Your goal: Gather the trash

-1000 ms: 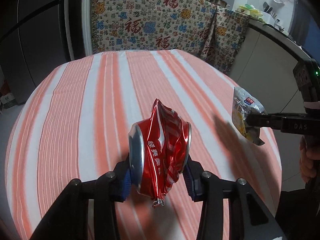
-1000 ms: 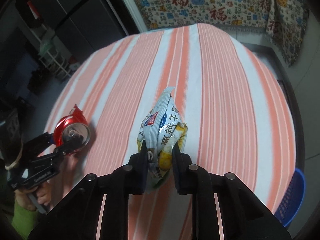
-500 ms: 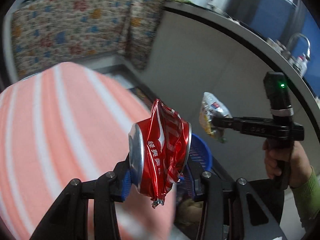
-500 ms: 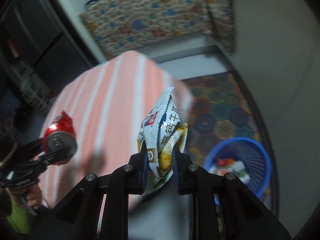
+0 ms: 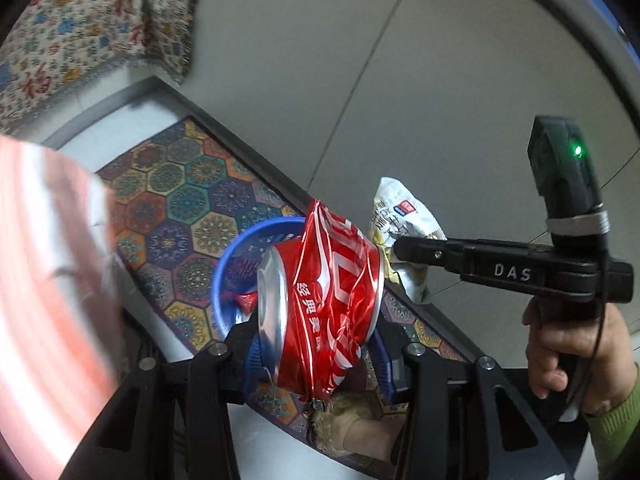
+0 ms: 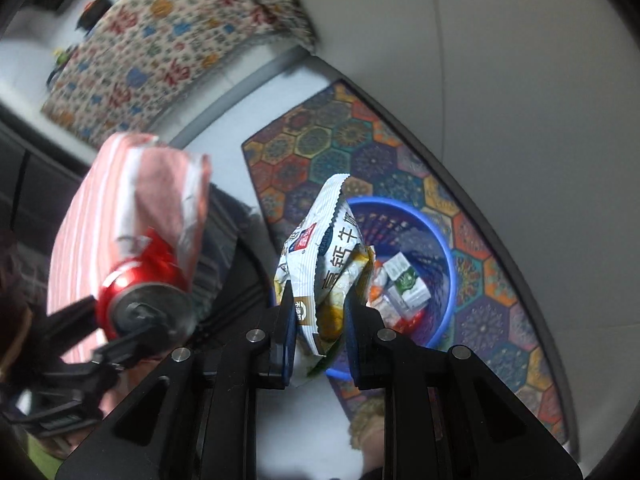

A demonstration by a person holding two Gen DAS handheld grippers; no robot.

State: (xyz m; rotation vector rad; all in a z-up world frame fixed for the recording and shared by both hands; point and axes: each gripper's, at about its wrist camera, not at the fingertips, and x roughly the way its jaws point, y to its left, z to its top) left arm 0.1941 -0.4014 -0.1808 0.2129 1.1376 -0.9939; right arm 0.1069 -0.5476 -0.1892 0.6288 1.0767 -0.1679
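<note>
A crushed red can (image 5: 324, 304) sits between the blue pads of my left gripper (image 5: 316, 356), whose jaws are opening while the pads still touch the can. Behind the can on the floor is a blue basket (image 5: 240, 240). My right gripper (image 6: 320, 332) is shut on a white snack wrapper (image 6: 332, 256), held over the blue basket (image 6: 448, 264), which holds several cartons and wrappers (image 6: 400, 284). In the right wrist view the can (image 6: 140, 280) hangs to the left, beside the table edge. In the left wrist view the wrapper (image 5: 404, 216) shows just right of the can.
The table with its pink striped cloth (image 5: 48, 280) is at the left. A hexagon-patterned rug (image 5: 176, 184) lies under the basket, along a grey cabinet wall (image 5: 360, 80). A fuzzy slipper (image 5: 348, 428) is near the basket. A hand (image 5: 568, 344) holds the right gripper.
Both grippers have swung off the striped table and tilted down toward the floor, and they now hang by the blue basket. The can and the wrapper came along in their jaws.
</note>
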